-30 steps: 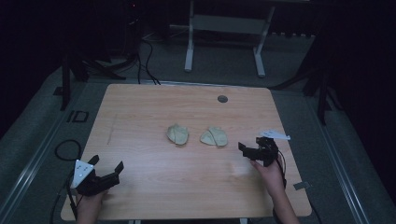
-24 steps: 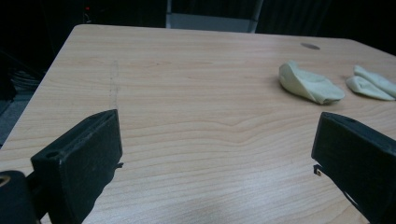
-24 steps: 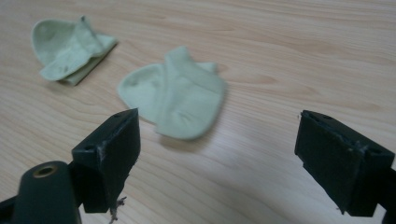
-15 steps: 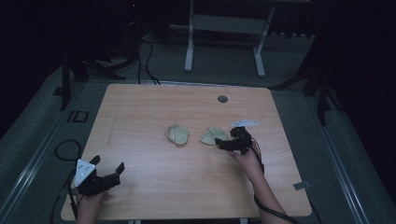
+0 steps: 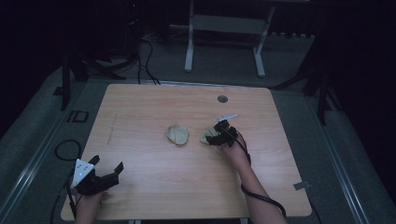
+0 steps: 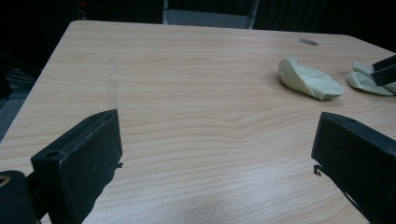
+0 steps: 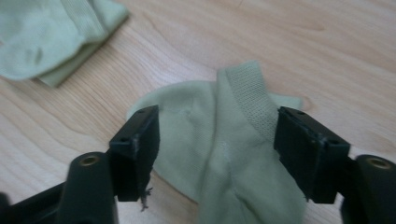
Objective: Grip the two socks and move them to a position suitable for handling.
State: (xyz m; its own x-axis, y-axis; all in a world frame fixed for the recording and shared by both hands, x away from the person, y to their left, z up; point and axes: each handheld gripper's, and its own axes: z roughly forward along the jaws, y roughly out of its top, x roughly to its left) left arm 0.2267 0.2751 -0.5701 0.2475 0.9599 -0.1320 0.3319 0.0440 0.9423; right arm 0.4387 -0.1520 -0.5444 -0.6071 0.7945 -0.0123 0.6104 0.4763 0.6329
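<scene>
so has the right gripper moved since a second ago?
Yes. The right gripper went left from the table's right edge onto the right sock, jaws closing around it.

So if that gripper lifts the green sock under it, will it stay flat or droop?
Probably droop: the sock between the right gripper jaws lies crumpled and folded, soft knit cloth. It looks thin, so likely light. A sideways push would probably bunch it, not roll it.

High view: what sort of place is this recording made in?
Probably a dim lab or recording studio, not a home: a bare wooden table on grey carpet, loose cables on the floor, and a metal stand behind.
</scene>
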